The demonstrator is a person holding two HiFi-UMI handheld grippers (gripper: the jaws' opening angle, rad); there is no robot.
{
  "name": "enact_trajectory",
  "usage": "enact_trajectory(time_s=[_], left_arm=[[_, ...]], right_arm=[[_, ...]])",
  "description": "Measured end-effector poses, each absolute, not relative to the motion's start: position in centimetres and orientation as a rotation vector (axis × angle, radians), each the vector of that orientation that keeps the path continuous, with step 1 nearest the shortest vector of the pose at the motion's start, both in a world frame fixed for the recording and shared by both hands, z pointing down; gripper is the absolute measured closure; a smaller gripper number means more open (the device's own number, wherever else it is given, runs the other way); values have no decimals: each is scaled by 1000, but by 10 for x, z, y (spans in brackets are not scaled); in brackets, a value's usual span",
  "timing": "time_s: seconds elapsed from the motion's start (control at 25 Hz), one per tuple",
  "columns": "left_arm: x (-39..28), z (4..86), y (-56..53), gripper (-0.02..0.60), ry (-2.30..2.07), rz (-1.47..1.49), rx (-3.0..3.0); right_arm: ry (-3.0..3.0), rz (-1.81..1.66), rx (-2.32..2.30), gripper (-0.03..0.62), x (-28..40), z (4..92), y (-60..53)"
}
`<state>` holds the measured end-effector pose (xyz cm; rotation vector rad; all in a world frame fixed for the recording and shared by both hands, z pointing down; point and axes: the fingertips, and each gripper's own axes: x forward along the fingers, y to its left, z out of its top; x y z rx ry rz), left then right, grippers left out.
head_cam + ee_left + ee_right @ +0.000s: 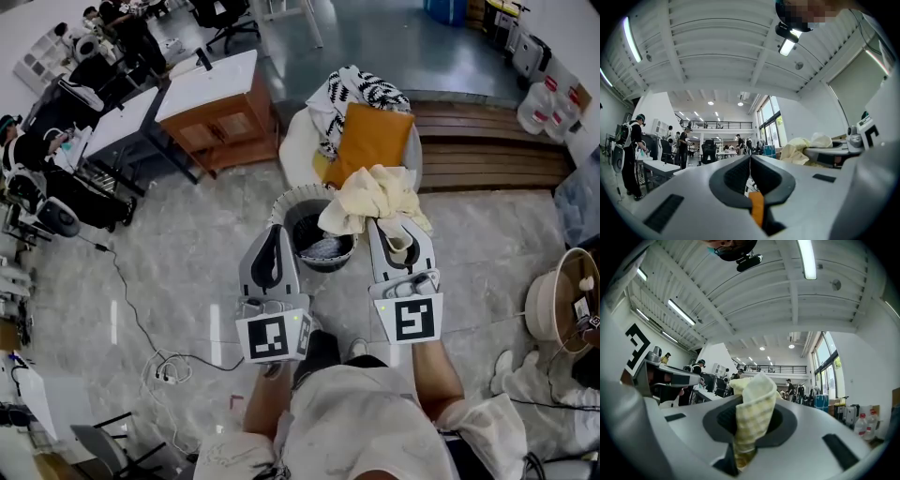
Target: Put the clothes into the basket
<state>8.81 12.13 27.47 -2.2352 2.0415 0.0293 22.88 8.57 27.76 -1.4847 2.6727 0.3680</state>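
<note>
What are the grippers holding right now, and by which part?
The right gripper pinches a bunched fold of the pale yellow cloth; the left gripper is shut and empty.

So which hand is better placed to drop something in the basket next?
Right. The right gripper is clamped on the pale yellow cloth, which hangs right by the basket. The left gripper is shut on nothing, so it has nothing to drop.

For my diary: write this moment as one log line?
right gripper: holds yellow cloth | left gripper: shut, empty | basket: cloth not in
</note>
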Motion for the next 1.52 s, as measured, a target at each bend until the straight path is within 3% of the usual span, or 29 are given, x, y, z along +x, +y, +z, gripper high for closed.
enact_trajectory(time_s=[1.12,1.52], left_arm=[[-122,261,-47,575,1973,224,-2342],[-132,279,-78,575,1978,212,-2390]], right_arm=[[2681,437,-1533,550,25,253,-62],[2703,388,-1538,556,14,271,-91]])
